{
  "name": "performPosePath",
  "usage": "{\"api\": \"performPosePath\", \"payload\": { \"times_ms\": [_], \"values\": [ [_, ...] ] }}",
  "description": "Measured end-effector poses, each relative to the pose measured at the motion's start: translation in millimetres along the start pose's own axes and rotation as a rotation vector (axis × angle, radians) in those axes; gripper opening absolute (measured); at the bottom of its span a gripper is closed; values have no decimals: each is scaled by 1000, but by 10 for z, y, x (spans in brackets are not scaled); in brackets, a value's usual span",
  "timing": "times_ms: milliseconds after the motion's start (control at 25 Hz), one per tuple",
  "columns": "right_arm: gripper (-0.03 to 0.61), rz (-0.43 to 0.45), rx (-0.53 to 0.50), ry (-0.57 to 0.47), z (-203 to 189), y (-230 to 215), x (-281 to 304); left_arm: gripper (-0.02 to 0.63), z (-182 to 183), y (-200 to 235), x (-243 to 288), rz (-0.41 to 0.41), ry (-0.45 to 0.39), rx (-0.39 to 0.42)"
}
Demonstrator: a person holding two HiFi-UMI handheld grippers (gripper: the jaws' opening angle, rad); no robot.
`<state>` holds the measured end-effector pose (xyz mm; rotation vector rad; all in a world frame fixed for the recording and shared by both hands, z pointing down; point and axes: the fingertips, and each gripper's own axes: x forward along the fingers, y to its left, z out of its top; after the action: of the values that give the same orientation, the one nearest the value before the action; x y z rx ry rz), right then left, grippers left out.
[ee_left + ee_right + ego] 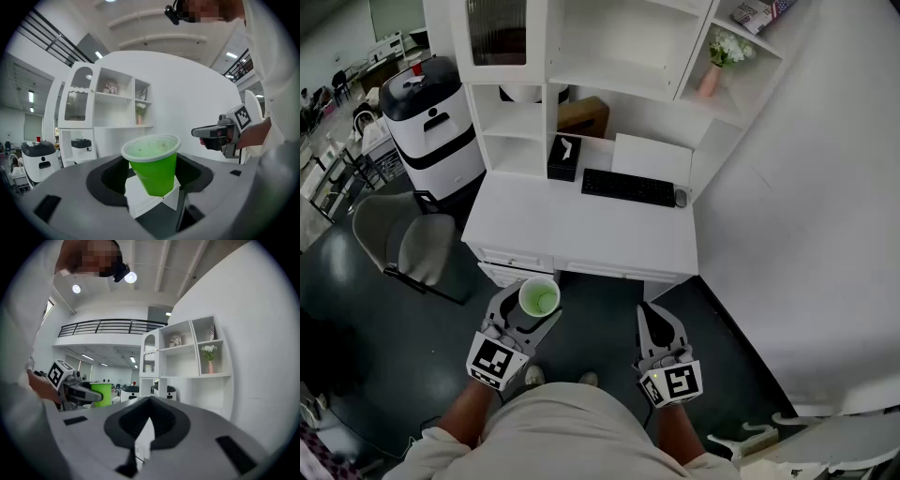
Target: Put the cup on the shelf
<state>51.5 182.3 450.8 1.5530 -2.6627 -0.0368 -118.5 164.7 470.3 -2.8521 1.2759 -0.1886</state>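
Shelf (614,80) stands well ahead; my left fingers (501,307) grip the cup (539,298), right fingers (673,328) clenched empty; placing remains.

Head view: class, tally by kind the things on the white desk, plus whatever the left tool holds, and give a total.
Keyboard: 1
Mouse: 1
Tissue box: 1
Brown box: 1
White flat sheet: 1
Green cup, in the left tool: 1
Total: 6
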Motion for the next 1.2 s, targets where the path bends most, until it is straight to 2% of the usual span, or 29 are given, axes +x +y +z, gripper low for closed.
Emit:
{"api": "performPosePath", "payload": {
  "times_ms": [320, 600, 1200],
  "values": [
    [3, 9, 3, 12, -13, 6, -9, 298, -3, -21, 23, -4, 6, 3],
    [5, 3, 23, -17, -19, 14, -46, 296, -53, -42, 15, -5, 15, 8],
    [5, 19, 80, 73, -447, -282, -229, 296, -105, -139, 246, 32, 44, 12]
  ]
}}
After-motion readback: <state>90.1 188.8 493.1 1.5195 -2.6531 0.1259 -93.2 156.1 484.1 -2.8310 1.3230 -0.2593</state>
